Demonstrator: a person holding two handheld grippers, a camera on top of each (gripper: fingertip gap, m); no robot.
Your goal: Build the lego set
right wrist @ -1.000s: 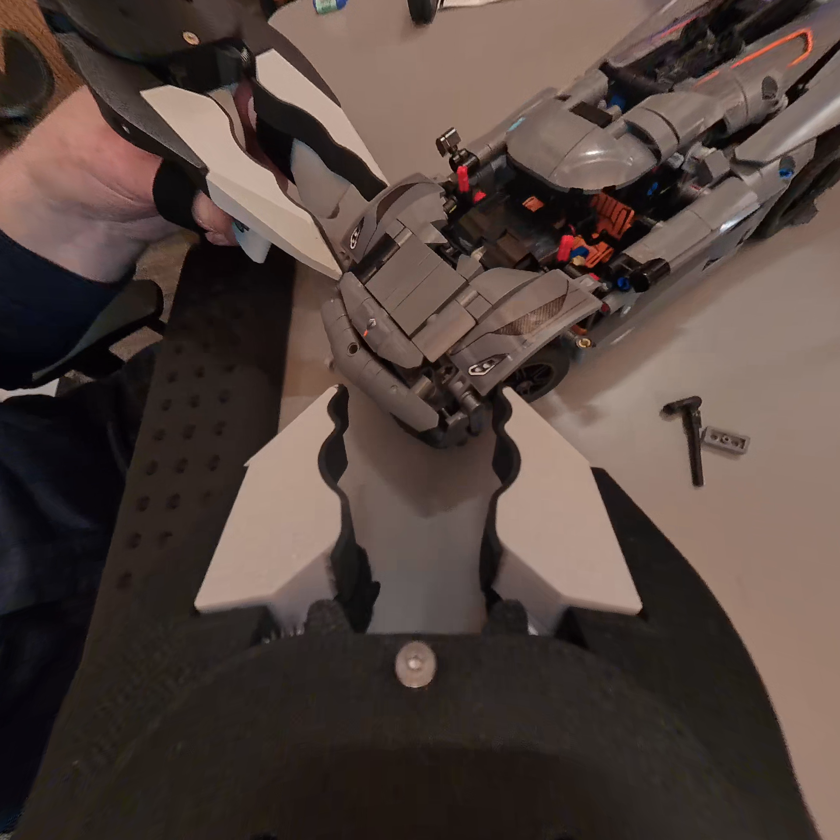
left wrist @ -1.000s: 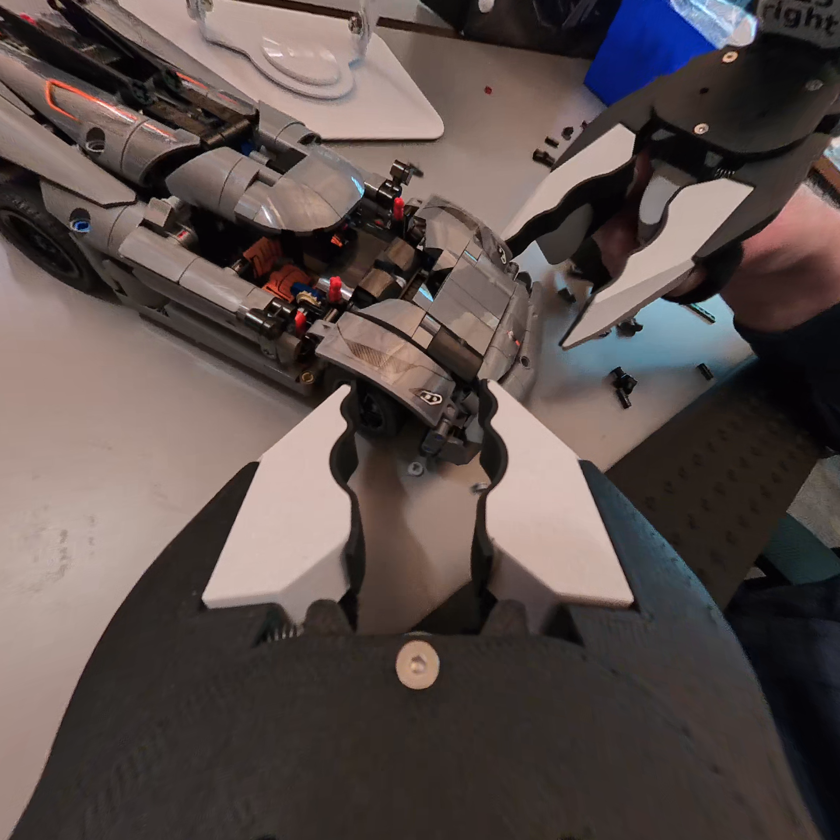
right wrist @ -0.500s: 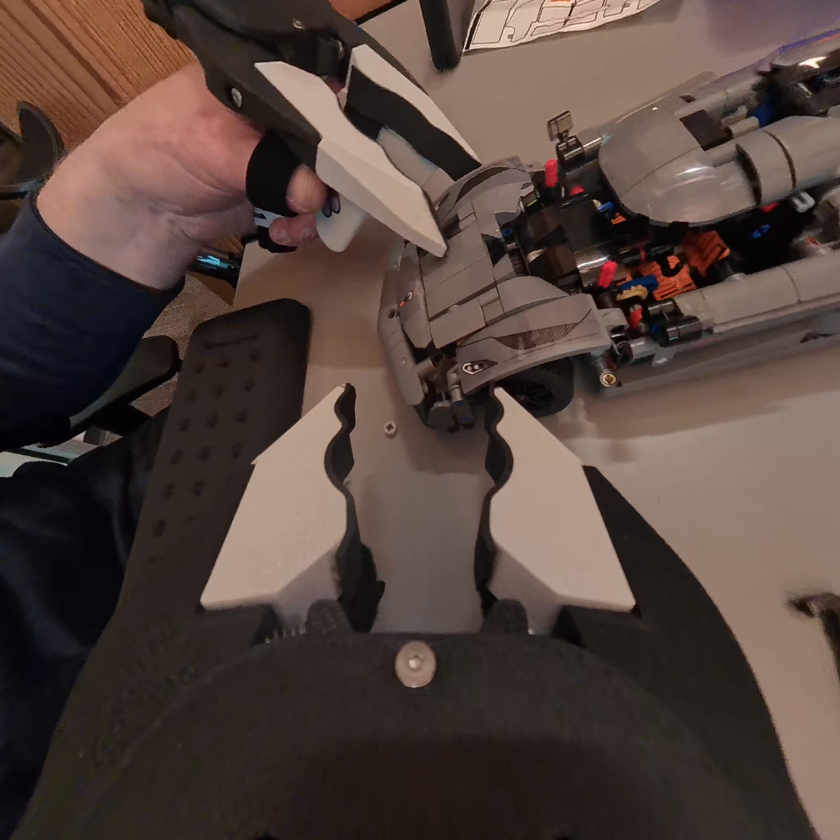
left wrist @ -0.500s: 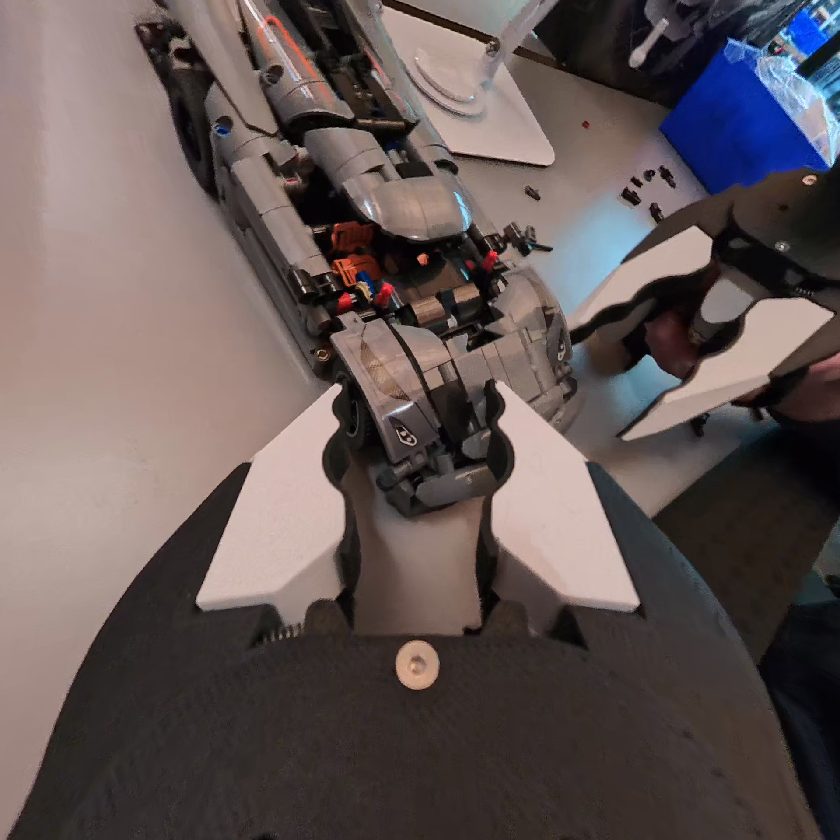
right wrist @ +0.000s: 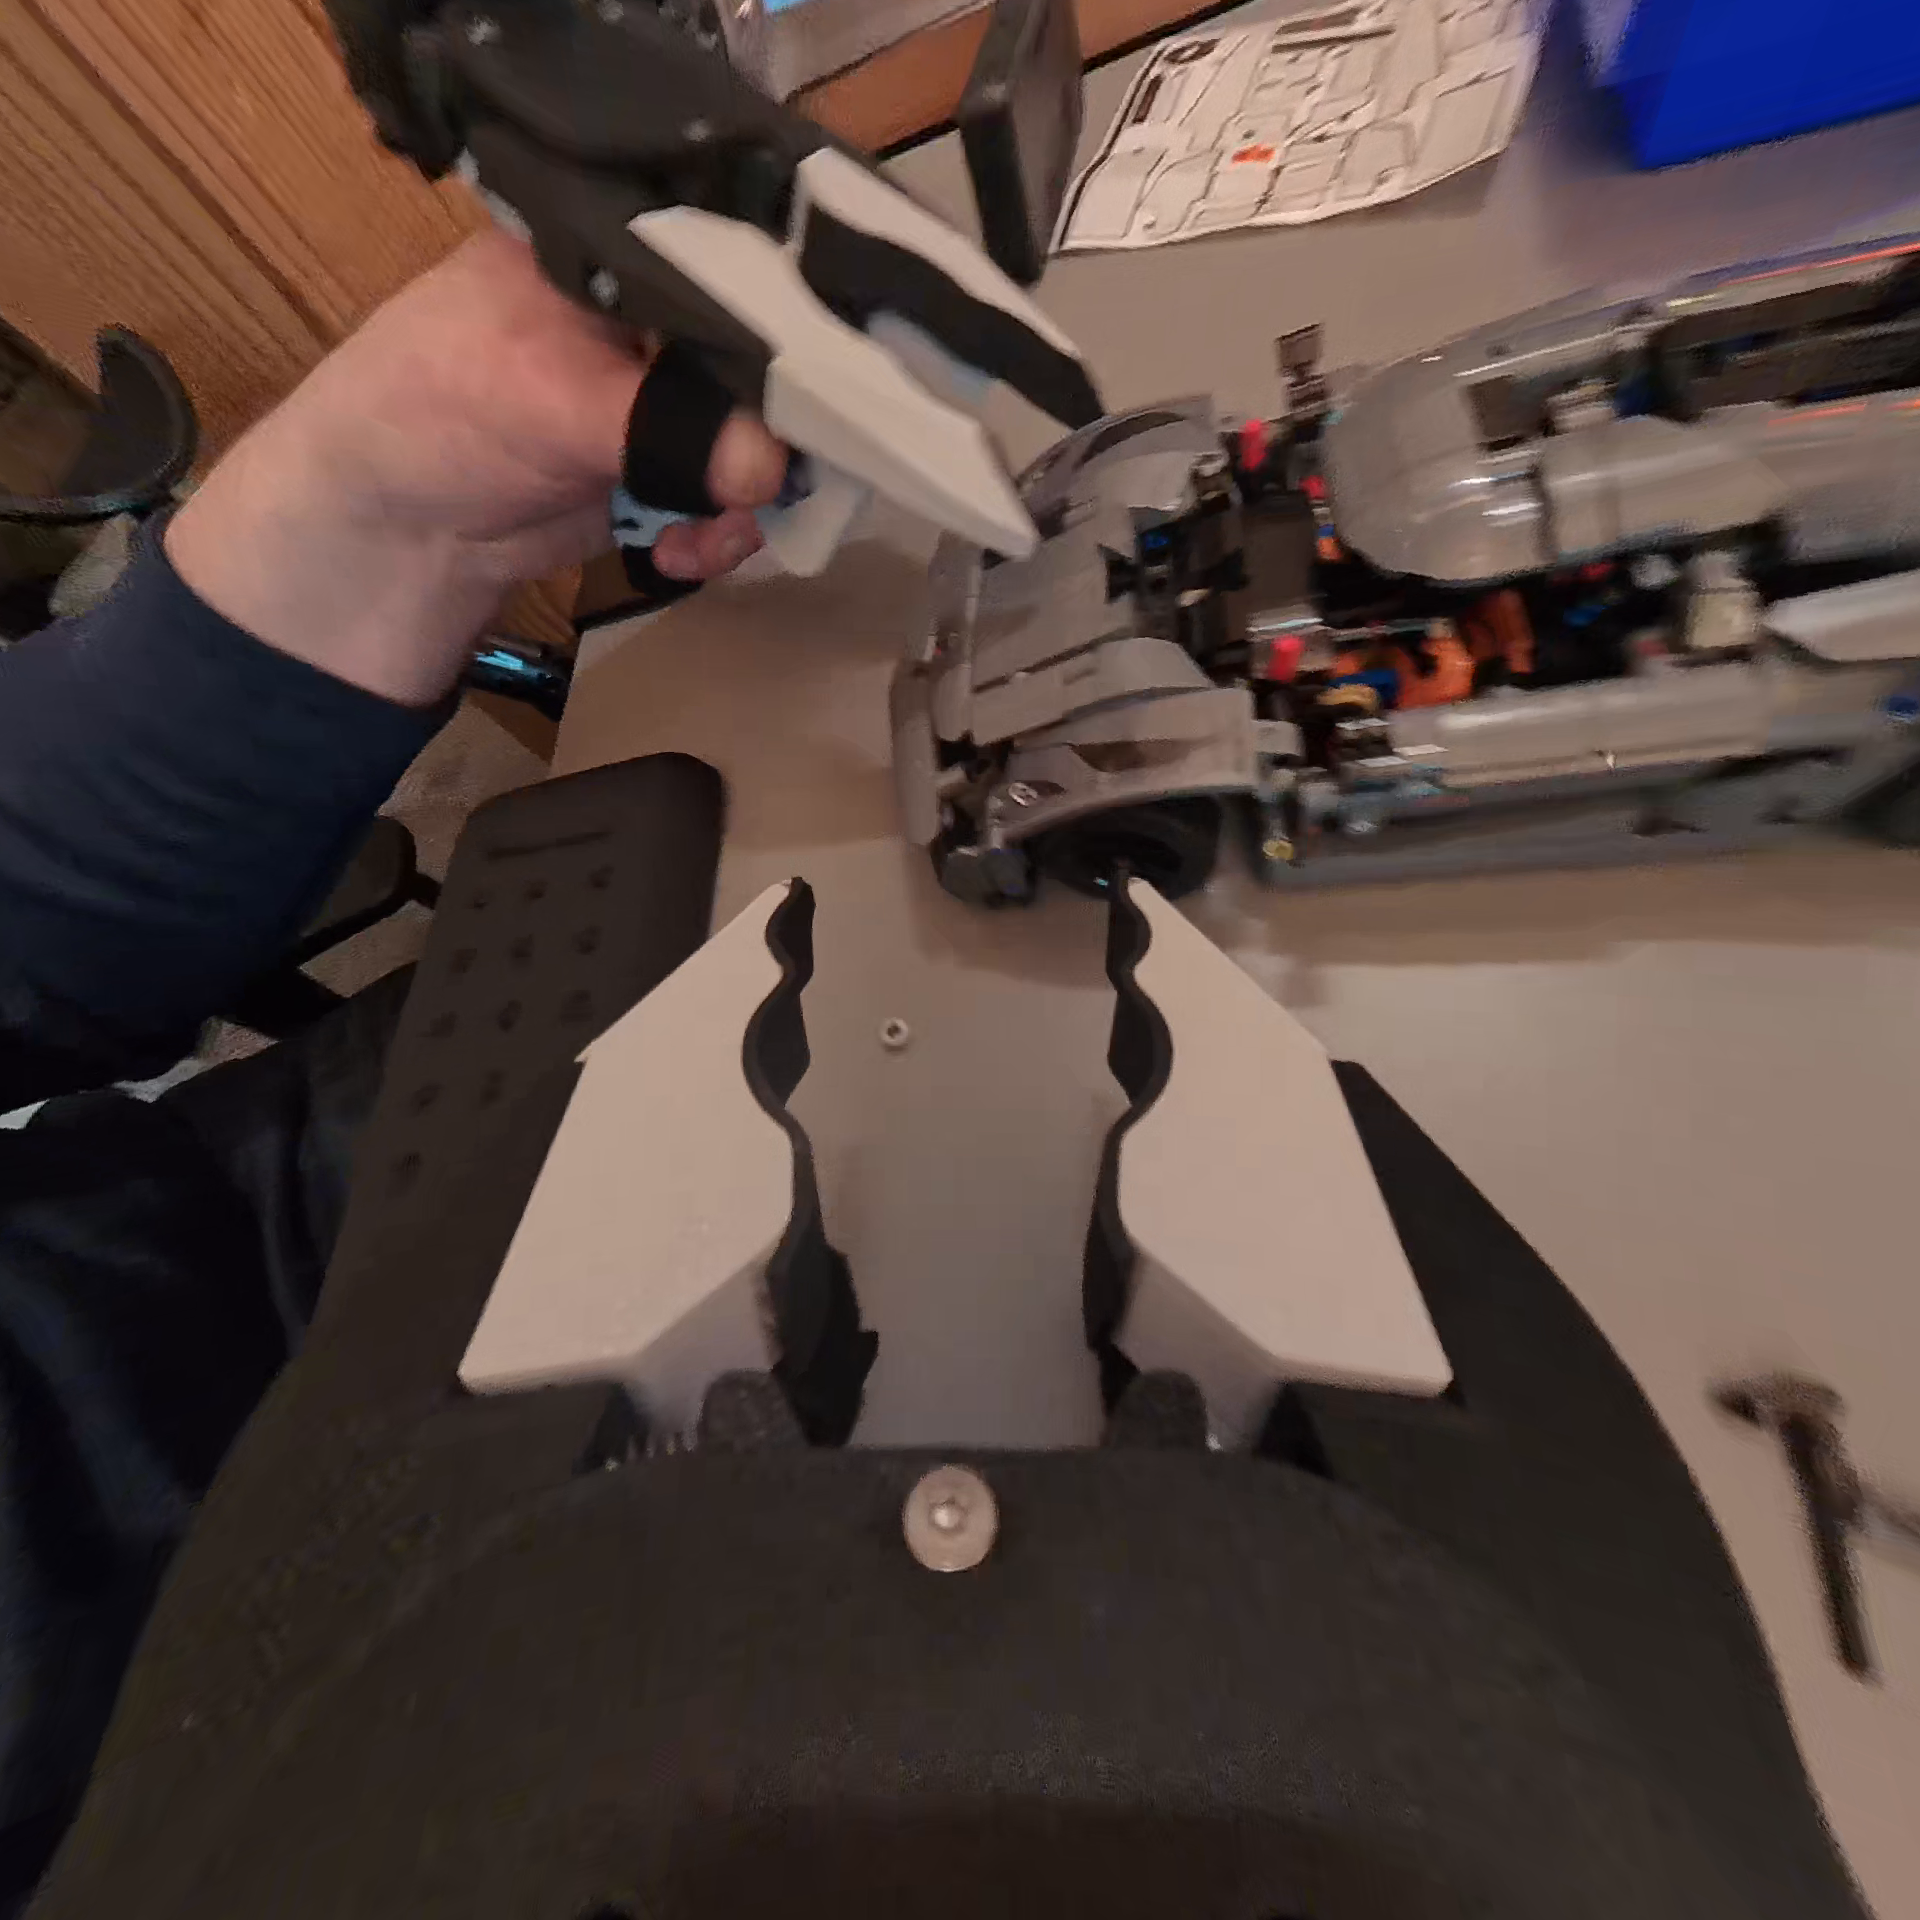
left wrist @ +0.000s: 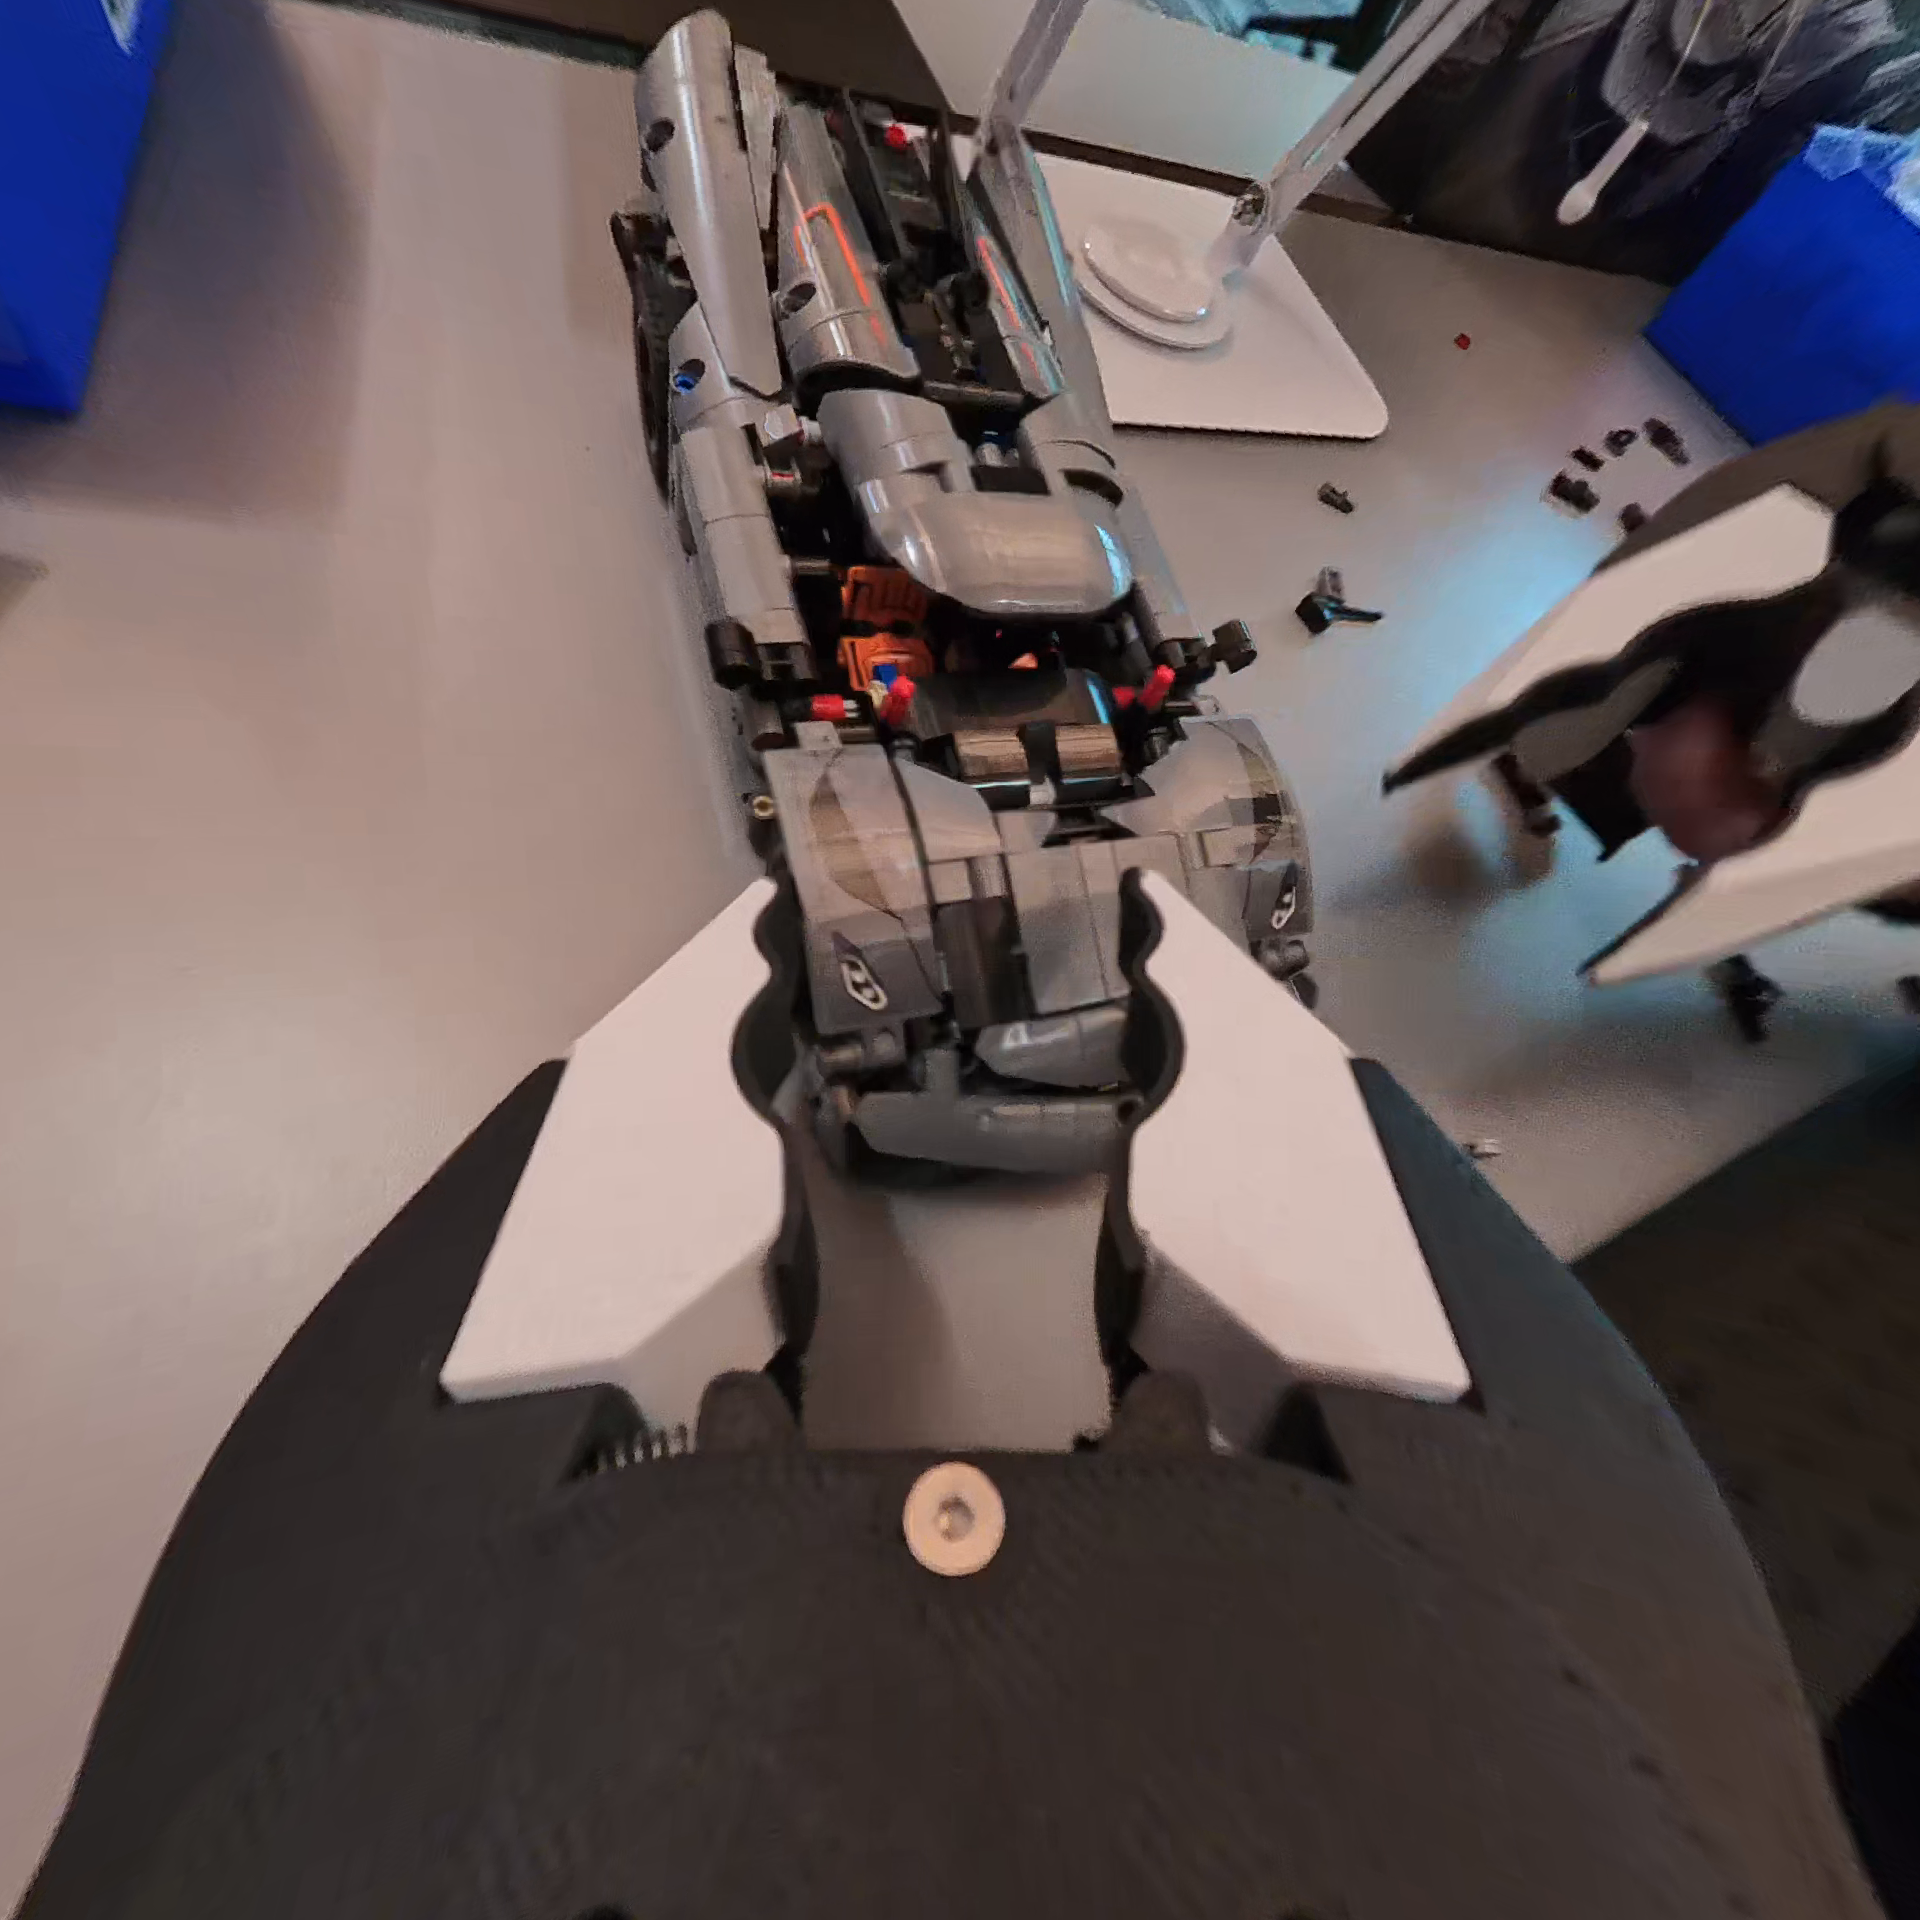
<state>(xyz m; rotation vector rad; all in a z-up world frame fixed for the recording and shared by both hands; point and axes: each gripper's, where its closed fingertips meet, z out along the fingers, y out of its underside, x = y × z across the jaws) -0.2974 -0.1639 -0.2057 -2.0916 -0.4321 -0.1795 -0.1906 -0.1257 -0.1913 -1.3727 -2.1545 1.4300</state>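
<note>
A long grey lego car with orange and red inner parts lies on the grey table. My left gripper is open and hangs over the car's nose. The nose shows between its white fingers, and I cannot tell if they touch it. In the right wrist view the left gripper points down at the hood of the car. My right gripper is open and empty, low over the table just in front of the car's front wheel. It also shows blurred in the left wrist view.
Small black lego pieces lie right of the car. A white stand base and a blue bin are behind. An instruction sheet, a black axle piece and a small grey ring lie on the table. A black perforated pad borders the table's near edge. The white stand base is about 25 cm from my right fingertips and 30 cm from my left.
My left gripper has swung round from the car's side to its nose and now looks along its length. My right gripper has drawn back from the nose. Both stayed open.
</note>
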